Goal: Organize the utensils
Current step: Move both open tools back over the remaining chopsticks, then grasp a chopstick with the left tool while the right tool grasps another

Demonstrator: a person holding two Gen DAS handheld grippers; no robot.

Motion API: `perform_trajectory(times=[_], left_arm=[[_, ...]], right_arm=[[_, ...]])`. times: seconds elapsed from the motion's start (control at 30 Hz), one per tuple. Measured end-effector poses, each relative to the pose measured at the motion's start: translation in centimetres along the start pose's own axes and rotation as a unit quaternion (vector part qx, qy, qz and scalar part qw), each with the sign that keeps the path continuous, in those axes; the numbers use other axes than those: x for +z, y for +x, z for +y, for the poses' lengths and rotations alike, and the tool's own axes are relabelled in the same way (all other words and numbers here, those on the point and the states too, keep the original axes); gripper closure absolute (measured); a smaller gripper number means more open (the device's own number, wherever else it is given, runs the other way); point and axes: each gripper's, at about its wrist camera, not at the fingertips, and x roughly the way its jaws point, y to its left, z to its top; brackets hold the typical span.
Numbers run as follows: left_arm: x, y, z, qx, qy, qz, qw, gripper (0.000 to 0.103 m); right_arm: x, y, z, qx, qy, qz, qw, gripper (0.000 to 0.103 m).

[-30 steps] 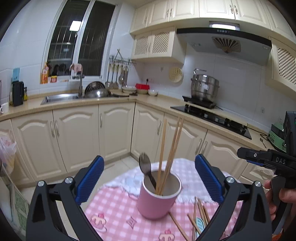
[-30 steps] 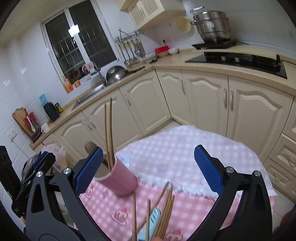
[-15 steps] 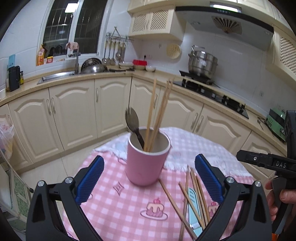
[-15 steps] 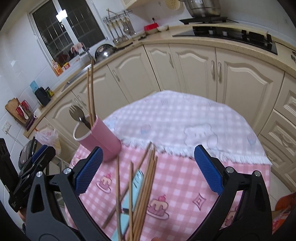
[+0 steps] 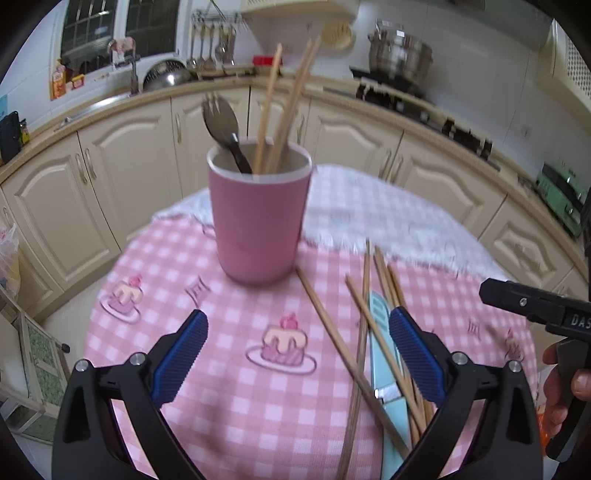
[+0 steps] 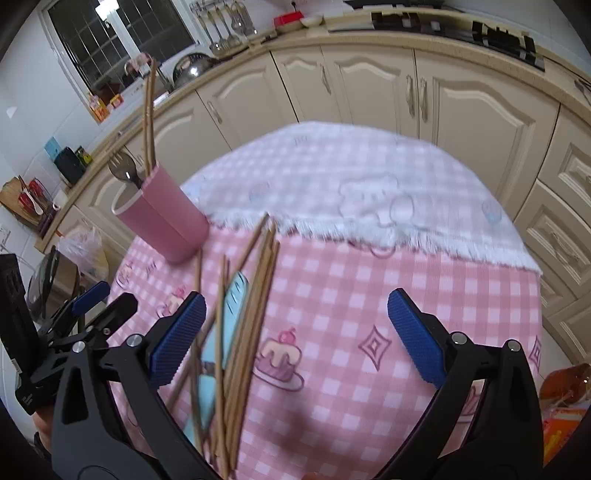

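The loose chopsticks [image 6: 236,350] run off the bottom edge. The blue utensil [image 5: 384,373] lies half buried beneath them (its kind unclear).

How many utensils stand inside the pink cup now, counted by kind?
Chopsticks in the pink cup: 3
Dark spork in it: 1
Total: 4
The loose chopsticks and the light blue utensil on the table are not counted.

Ahead of the gripper runs a row of cream cabinets [image 5: 122,177] under a beige countertop [image 5: 110,99]. A steel pot [image 5: 400,55] sits ahead to the right, a dark window [image 5: 122,31] ahead to the left.
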Motion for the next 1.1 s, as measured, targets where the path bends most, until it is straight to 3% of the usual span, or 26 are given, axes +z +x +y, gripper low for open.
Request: perform_trajectory(times=[0.3,0.37,0.43,0.57,0.63,0.73,0.83,0.93,1.03,1.1], left_arm=[[-1.6,3.2,-0.8,0.010,-0.006,0.047,0.9988,0.007],[-2.0,3.7,-0.9,0.011,-0.005,0.056,0.9984,0.013],[-2.3,4.3,-0.9,0.010,-0.003,0.069,0.9976,0.026],[-2.4,4.5,-0.9,0.004,0.001,0.071,0.9975,0.037],[-2.3,4.5,-1.2,0.001,0.010,0.072,0.9973,0.057],[-2.2,4.6,-1.5,-0.005,0.028,0.076,0.9967,0.076],[-2.1,4.5,-1.0,-0.012,0.034,0.078,0.9963,0.083],[-2.1,4.4,-0.5,-0.015,0.043,0.080,0.9958,0.083],[-2.1,4.4,-0.4,-0.015,0.057,0.082,0.9949,0.083],[-2.0,4.4,-0.4,-0.013,0.066,0.083,0.9943,0.083]], right_arm=[[-1.7,1.5,-0.5,-0.007,-0.007,0.034,0.999,0.006],[-1.9,1.8,-0.5,-0.009,-0.008,0.039,0.999,0.006],[-2.1,2.0,-0.5,-0.011,-0.012,0.044,0.999,0.006],[-2.3,2.5,-0.3,-0.016,-0.022,0.051,0.998,0.006],[-2.3,2.8,0.0,-0.018,-0.029,0.056,0.998,0.006],[-2.5,3.8,1.0,-0.032,-0.056,0.063,0.996,0.006],[-2.9,5.1,2.1,-0.060,-0.089,0.071,0.992,0.006],[-3.1,5.7,2.7,-0.077,-0.106,0.069,0.989,0.007],[-2.9,5.9,2.7,-0.079,-0.108,0.067,0.989,0.007],[-2.3,5.6,2.2,-0.071,-0.090,0.063,0.991,0.012]])
